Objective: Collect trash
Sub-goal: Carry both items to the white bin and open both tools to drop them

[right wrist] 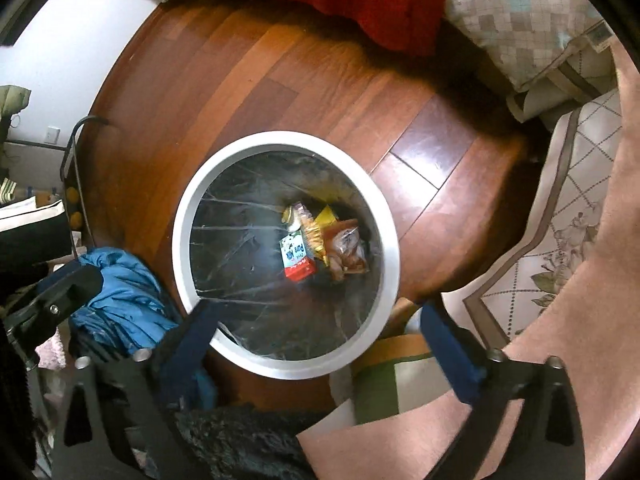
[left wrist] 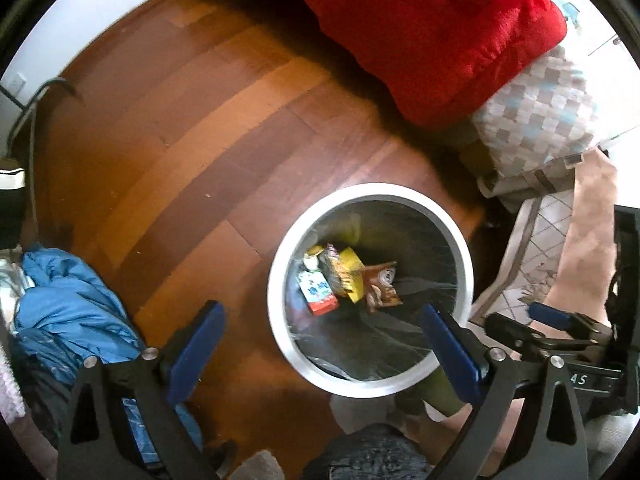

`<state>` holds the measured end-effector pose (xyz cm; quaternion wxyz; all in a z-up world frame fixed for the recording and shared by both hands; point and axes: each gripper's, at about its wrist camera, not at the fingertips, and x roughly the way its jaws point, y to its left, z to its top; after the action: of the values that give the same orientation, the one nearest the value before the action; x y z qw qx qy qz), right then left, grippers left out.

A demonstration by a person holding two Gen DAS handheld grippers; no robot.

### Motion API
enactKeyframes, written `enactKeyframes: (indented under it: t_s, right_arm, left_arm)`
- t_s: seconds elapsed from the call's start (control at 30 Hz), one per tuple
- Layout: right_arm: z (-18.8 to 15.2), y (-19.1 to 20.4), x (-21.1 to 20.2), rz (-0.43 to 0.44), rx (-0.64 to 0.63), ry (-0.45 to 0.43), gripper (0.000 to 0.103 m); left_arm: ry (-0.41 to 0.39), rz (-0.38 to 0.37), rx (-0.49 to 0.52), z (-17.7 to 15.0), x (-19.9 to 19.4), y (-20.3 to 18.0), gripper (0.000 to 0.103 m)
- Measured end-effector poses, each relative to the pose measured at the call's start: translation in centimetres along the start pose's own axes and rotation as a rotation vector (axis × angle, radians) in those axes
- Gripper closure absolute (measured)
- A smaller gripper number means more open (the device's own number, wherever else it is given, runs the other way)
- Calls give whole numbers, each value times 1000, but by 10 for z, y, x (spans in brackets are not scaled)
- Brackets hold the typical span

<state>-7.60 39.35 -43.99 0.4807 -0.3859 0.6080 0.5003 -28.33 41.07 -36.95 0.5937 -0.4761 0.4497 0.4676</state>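
Both the left gripper (left wrist: 320, 344) & right gripper (right wrist: 320, 340) hung spread wide w/ nothing held above the white-rimmed trash bin (right wrist: 188, 208), where a milk carton (right wrist: 296, 258) & snack wrappers (right wrist: 344, 248) already lay, so collecting looked mostly done, wood floor (left wrist: 208, 128) showing no loose litter.

Setting: home bedroom. Evidence: bed with red duvet (left wrist: 432, 36) and checked pillow (left wrist: 536, 112); polished wood plank floor (left wrist: 192, 148); patterned rug (right wrist: 560, 216); crumpled blue jacket (left wrist: 72, 308) on floor; white-rimmed, bag-lined waste bin (right wrist: 390, 240); white wall with socket (right wrist: 51, 135).
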Motion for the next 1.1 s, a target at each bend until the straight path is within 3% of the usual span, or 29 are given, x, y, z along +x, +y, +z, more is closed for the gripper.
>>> enactKeyframes:
  t_s: [0.27,0.4,0.7,1.1]
  right_arm:
    - [-14,6,-22,-120,-78,-9,0]
    - [-20,6,-33,-136,-88,-30,0]
    - [-36,5,-73,-120,-85,-106,0]
    - [-72,9,-154,-50,-83,-251,0]
  left_arm:
    - [-43,57,10,-19,-13,-6,2]
    - [-57,71,25,-26,-20,-14,2]
    - [-126,91,59,-40,-57,-27,2]
    - [-282,87,125,-64,-141,-56,2]
